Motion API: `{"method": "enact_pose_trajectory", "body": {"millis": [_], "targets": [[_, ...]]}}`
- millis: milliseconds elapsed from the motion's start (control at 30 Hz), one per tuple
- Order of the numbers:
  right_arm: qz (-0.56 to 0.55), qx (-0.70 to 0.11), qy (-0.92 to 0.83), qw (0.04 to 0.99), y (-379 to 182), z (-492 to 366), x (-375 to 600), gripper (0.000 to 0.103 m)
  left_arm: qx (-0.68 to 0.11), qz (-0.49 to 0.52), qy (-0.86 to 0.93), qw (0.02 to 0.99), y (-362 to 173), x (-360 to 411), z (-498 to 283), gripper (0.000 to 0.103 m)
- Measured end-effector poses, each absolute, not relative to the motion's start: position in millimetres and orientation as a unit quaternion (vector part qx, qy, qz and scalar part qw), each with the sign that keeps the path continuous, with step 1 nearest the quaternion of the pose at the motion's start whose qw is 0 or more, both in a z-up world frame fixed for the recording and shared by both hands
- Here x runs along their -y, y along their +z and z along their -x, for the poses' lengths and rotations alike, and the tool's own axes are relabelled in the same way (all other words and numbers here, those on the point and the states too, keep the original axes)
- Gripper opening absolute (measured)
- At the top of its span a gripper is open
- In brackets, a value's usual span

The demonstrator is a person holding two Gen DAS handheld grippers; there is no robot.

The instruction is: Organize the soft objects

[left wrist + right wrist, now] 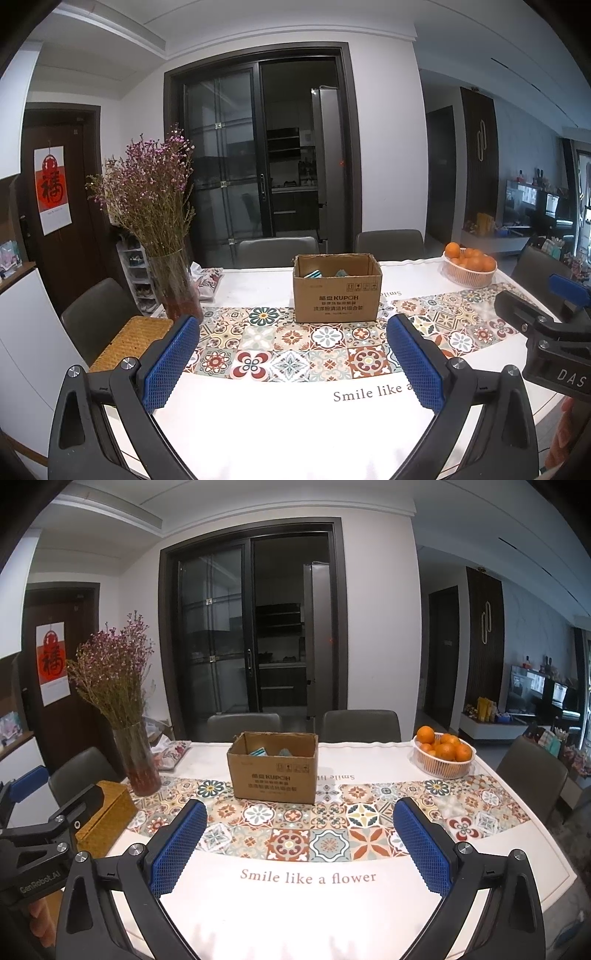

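An open cardboard box (337, 295) stands on the patterned table runner; it also shows in the right wrist view (275, 771). Teal soft items (314, 274) lie inside it, partly hidden by its walls, and also show in the right wrist view (258, 752). My left gripper (291, 354) is open and empty above the near part of the table, well short of the box. My right gripper (299, 840) is open and empty, also short of the box. The right gripper's body (546, 332) shows at the right edge of the left wrist view.
A glass vase of dried purple flowers (129, 738) stands at the left. A woven box (105, 812) sits by the left edge. A white basket of oranges (443, 757) is at the far right. A floral pouch (171, 753) lies behind the vase. Chairs surround the table (295, 915).
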State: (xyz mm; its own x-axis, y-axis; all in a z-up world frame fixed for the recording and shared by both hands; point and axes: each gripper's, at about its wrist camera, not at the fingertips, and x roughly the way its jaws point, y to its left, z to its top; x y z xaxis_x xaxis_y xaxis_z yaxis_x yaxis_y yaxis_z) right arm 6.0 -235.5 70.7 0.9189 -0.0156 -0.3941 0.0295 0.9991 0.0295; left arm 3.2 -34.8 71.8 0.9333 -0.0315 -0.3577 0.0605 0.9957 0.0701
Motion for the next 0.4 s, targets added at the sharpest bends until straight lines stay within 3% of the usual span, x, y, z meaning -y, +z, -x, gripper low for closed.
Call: {"method": "enact_pose_trajectory", "body": {"millis": [400], "targets": [[-0.022, -0.208, -0.015, 0.978, 66.0, -11.7, 240.0, 0.102, -0.186, -0.043, -0.025, 0.981, 69.0, 38.6, -8.5, 0.103]]}}
